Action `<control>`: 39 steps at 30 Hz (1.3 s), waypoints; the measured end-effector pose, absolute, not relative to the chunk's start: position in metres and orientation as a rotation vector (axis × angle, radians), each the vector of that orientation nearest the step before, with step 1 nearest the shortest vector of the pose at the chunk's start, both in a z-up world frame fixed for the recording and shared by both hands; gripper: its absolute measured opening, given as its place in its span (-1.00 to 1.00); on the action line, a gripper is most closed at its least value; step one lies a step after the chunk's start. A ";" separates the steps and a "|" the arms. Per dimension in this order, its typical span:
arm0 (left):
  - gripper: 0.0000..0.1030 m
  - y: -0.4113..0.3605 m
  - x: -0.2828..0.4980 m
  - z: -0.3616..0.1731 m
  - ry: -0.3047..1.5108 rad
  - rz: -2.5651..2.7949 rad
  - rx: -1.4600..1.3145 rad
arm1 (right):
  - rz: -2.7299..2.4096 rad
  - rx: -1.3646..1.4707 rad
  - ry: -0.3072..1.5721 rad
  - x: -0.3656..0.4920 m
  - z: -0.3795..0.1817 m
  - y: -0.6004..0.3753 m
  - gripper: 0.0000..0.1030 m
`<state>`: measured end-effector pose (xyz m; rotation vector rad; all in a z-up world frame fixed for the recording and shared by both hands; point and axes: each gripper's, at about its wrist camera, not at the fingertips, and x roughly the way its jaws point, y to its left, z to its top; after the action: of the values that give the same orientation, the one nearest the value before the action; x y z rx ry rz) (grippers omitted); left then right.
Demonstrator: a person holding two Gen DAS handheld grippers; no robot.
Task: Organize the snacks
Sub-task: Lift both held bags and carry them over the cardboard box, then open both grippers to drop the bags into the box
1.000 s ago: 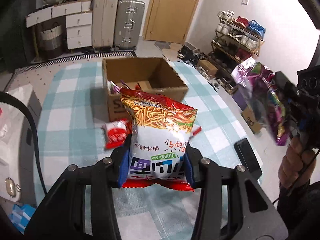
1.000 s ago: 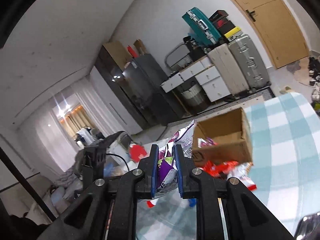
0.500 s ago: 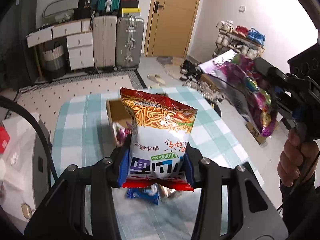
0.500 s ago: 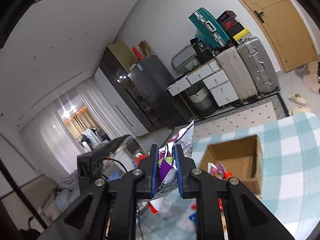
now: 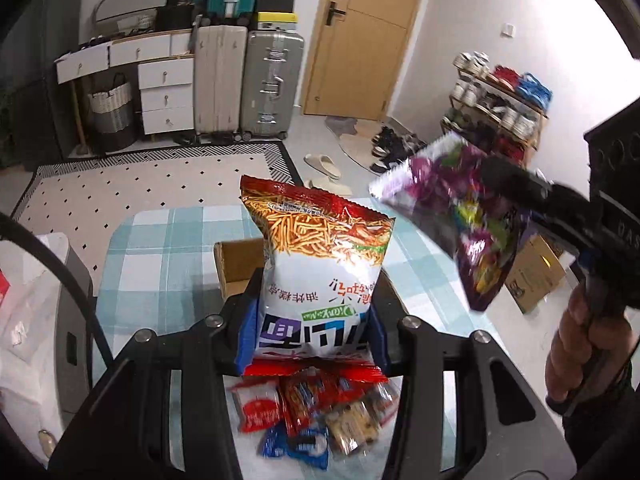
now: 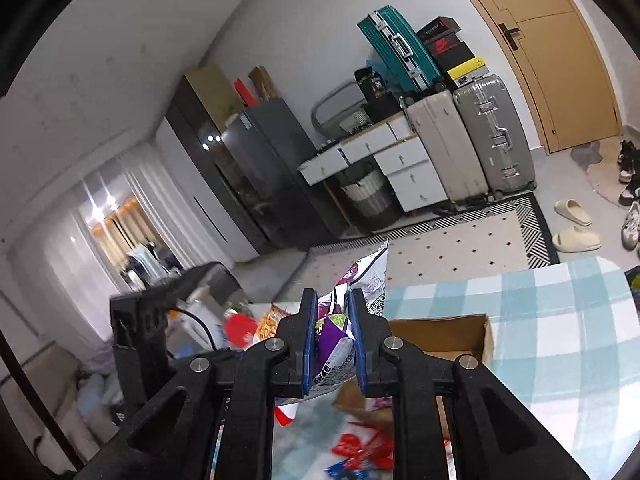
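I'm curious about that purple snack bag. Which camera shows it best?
The left wrist view: the purple snack bag shows nearly whole, hanging from the right gripper, though blurred. The right wrist view sees only a pinched strip of it between the shut blue pads.

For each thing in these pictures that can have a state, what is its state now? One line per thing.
Left gripper: shut on the noodle snack bag.
Noodle snack bag: sealed, held above the table.
Right gripper: shut on the purple snack bag.
Purple snack bag: sealed, held in the air.
Cardboard box: open.
Small snack packs: lying loose on the table.
Door: closed.
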<state>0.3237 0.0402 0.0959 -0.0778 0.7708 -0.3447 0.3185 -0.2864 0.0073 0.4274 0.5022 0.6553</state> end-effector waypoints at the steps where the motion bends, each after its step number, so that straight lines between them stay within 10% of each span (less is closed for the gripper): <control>1: -0.19 0.039 0.332 0.088 0.772 -0.329 -0.076 | 0.643 0.415 0.516 0.327 0.003 -0.283 -0.70; 39: 0.04 0.021 0.463 -0.099 1.089 -0.315 -0.104 | 0.458 0.099 0.767 0.428 -0.147 -0.235 -0.69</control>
<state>0.4625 0.0206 -0.0988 -0.1038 1.0885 -0.3149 0.4275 -0.2346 -0.1467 0.0987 0.7670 0.4577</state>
